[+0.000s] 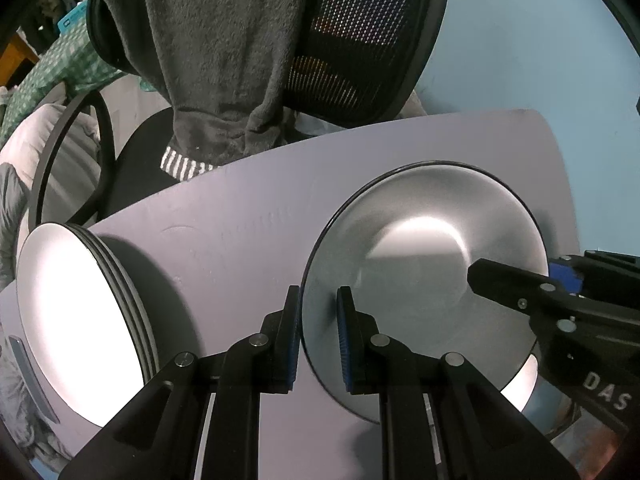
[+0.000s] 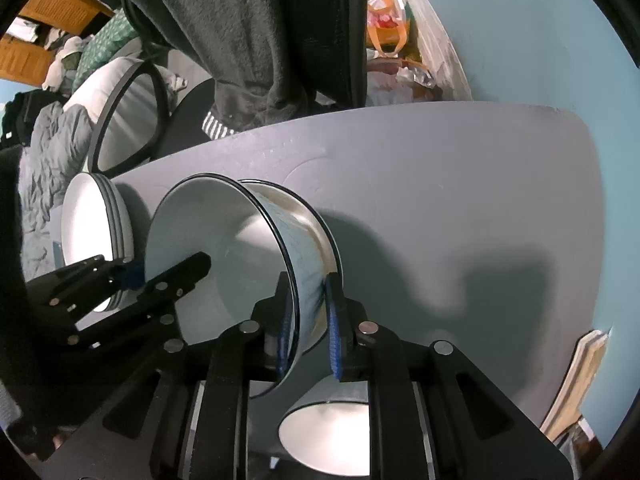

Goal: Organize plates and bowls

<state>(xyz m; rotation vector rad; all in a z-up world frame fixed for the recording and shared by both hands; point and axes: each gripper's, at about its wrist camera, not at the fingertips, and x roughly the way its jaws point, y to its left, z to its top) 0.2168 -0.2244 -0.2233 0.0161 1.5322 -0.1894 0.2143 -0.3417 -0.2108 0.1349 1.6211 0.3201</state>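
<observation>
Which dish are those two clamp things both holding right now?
On the grey table, right of the stack of white plates, a deep bowl hangs between the left gripper and right gripper. Unlike the flat plates, it has tall walls and a thin dark rim.

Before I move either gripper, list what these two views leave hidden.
1. Lower bowl, right wrist view: its sides are covered by the right gripper body.
2. Plate stack, left wrist view: its lower edge sits behind the left gripper; the plate count is unclear.
3. Held bowl, both views: whether it touches the table is hidden by its own wall.
</observation>
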